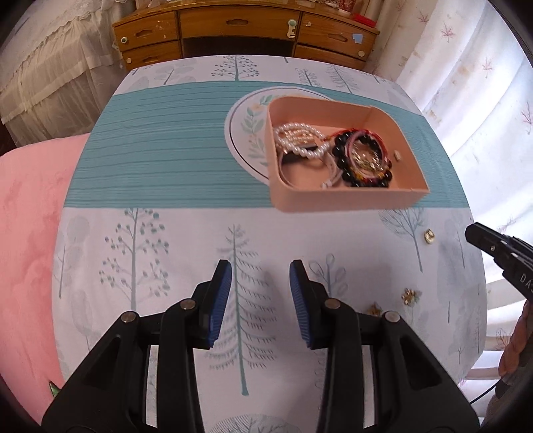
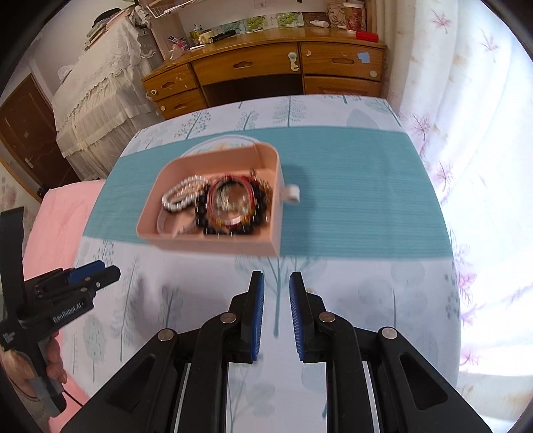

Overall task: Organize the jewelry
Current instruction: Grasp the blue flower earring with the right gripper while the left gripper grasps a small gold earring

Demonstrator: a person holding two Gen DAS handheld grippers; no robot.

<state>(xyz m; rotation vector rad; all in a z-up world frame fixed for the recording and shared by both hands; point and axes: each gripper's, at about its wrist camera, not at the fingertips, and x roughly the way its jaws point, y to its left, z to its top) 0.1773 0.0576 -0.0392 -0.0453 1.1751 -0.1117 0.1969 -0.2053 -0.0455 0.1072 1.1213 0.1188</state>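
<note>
A pink tray (image 1: 349, 200) sits on the table's teal band and holds a pearl bracelet (image 1: 299, 140), a black bead bracelet (image 1: 363, 170) and red string bracelets. It also shows in the right wrist view (image 2: 216, 244), blurred. Small gold pieces lie loose on the cloth: one (image 1: 429, 237) right of the tray, a flower-shaped one (image 1: 409, 295) and another (image 1: 374, 309) near my left gripper. My left gripper (image 1: 260, 269) is open and empty, hovering over the cloth in front of the tray. My right gripper (image 2: 276, 279) is open with a narrow gap, empty.
The tree-print tablecloth (image 1: 166, 259) covers the table. A round printed mat (image 1: 246, 133) lies under the tray's left side. A wooden desk with drawers (image 1: 243, 30) stands behind the table. Pink bedding (image 1: 30, 233) is at the left, curtains (image 1: 483, 83) at the right.
</note>
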